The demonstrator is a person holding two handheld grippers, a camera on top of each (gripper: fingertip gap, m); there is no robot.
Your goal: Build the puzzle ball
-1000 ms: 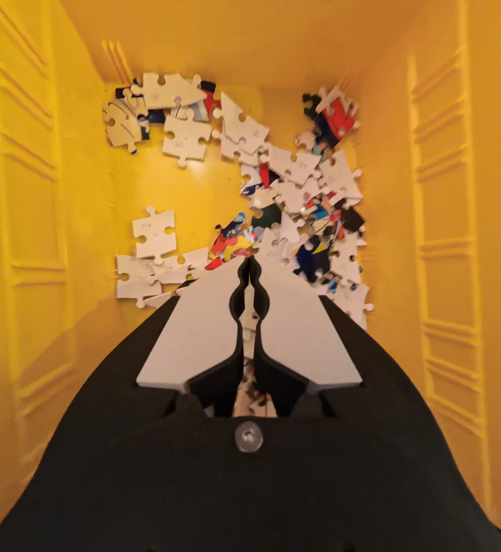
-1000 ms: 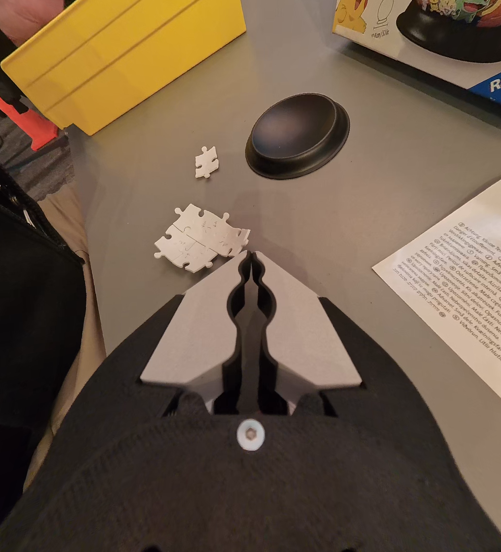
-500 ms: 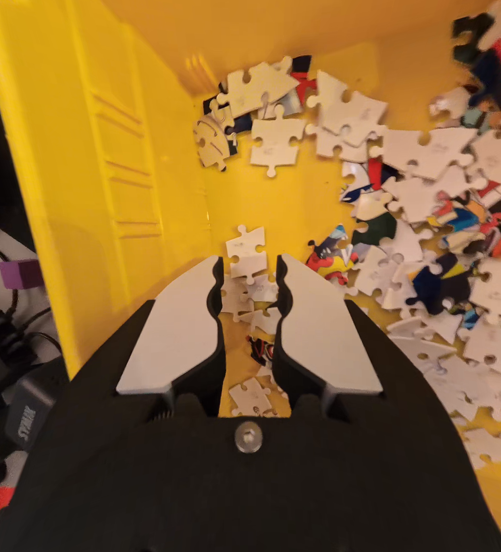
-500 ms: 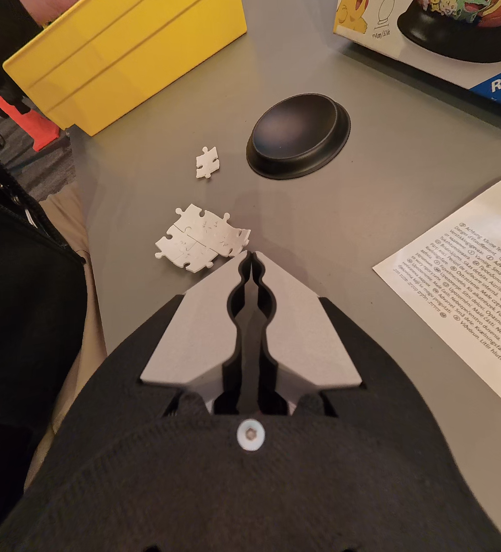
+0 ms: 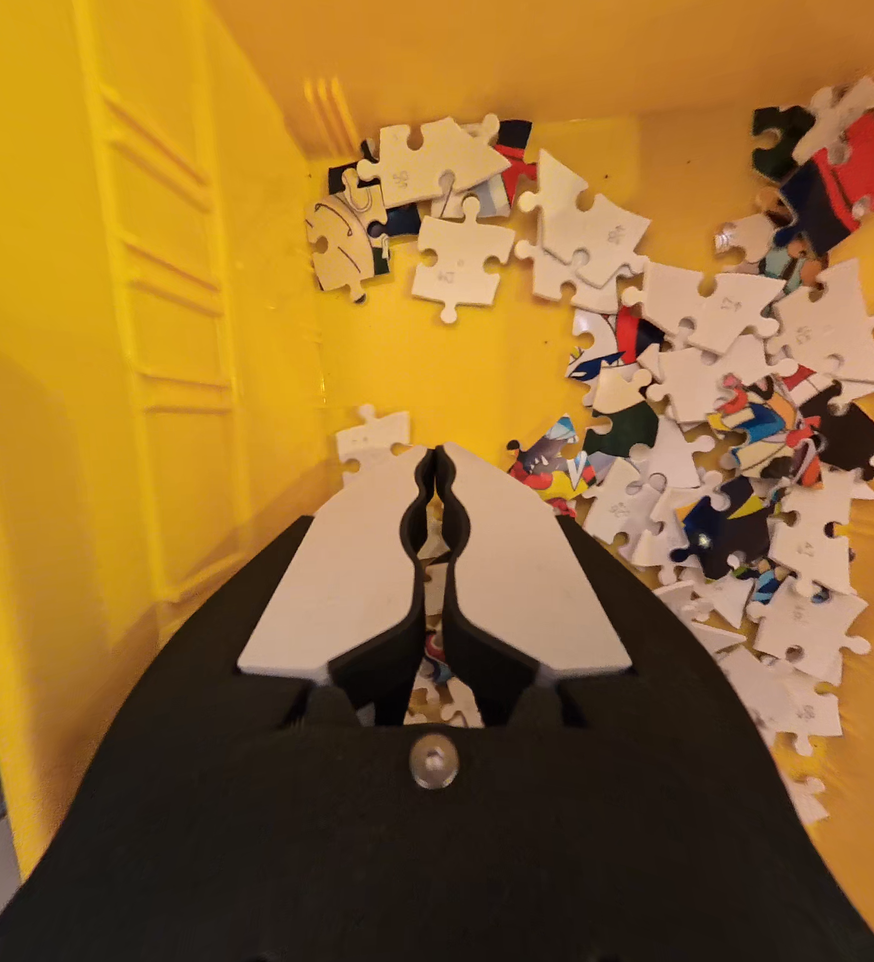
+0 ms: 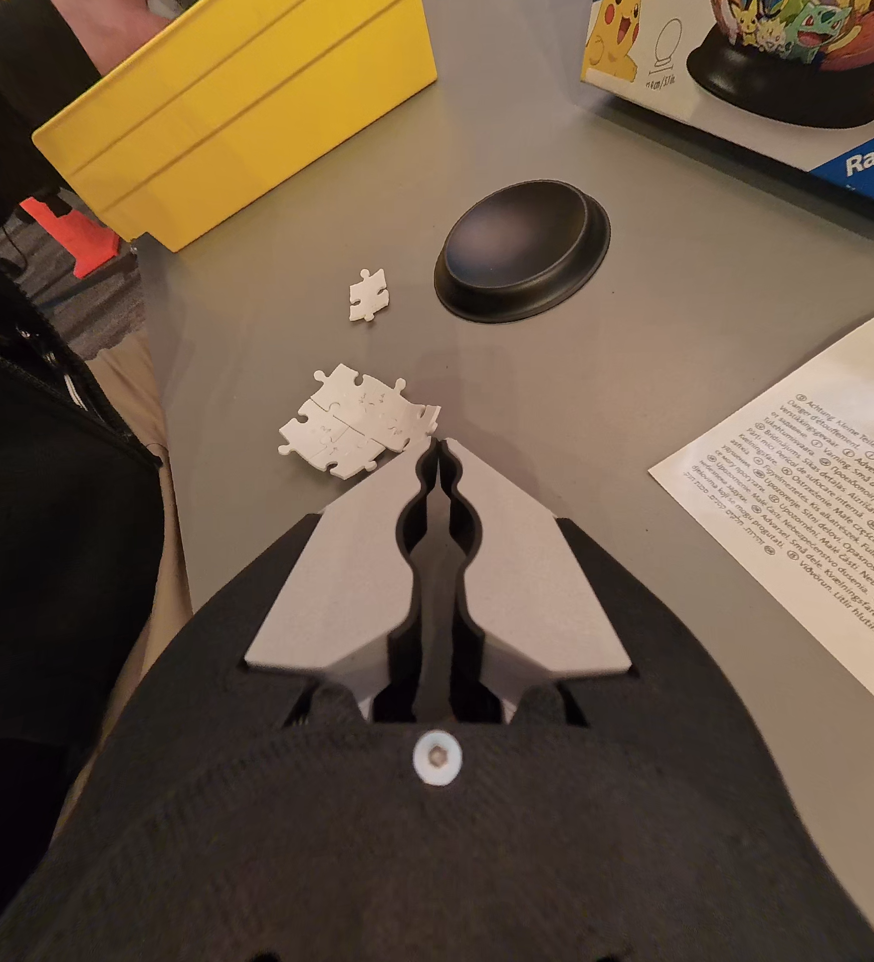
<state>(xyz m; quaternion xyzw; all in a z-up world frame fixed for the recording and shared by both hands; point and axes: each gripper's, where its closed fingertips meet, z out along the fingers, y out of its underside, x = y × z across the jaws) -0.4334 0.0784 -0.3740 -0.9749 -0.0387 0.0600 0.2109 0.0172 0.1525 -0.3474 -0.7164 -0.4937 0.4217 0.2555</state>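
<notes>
Pieces (image 5: 726, 437) in yellow bin (image 5: 174, 364) look thin, light, stiff; take one by its edge. Left gripper (image 5: 435, 452) has tips together, holding piece or not I cannot tell; right gripper (image 6: 437, 445) is closed and empty.

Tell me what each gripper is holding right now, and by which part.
Right gripper: nothing, jaws shut over bare table. Left gripper: jaws shut inside the yellow bin, tips against a white puzzle piece; whether it is pinched cannot be told.
</notes>
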